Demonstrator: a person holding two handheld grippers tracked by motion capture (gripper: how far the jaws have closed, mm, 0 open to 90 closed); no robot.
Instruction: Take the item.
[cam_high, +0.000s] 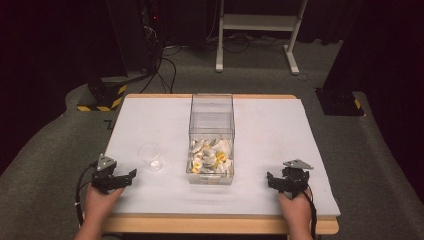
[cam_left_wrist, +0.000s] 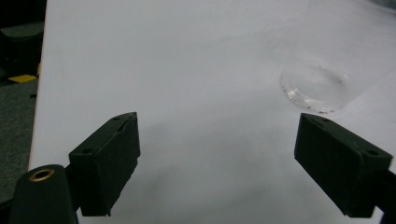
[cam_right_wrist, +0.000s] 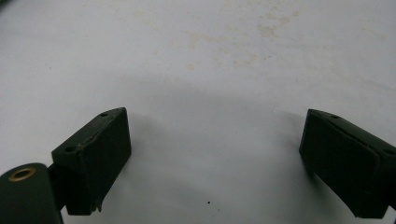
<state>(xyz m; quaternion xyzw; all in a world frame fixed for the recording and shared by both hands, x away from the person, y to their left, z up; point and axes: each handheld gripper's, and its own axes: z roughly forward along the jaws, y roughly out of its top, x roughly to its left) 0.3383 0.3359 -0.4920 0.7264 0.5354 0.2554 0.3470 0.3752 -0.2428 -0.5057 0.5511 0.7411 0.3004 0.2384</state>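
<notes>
High view: fixed above your side, facing forward and down. It takes in the whole white worktop (cam_high: 260, 130), the clear box (cam_high: 211, 140) at centre, the floor and a white frame (cam_high: 257, 30) beyond; your forearms enter from the bottom edge.

Left gripper view: rides your left hand-held gripper (cam_left_wrist: 217, 158), low and close to the worktop, looking along its jaws. It shares with the high view the clear cup (cam_left_wrist: 317, 88), near the left gripper there (cam_high: 150, 156).

Right gripper view: rides your right hand-held gripper (cam_right_wrist: 215, 158), very near the surface, facing bare, faintly stained worktop; this patch is shared with the high view's right near corner.
</notes>
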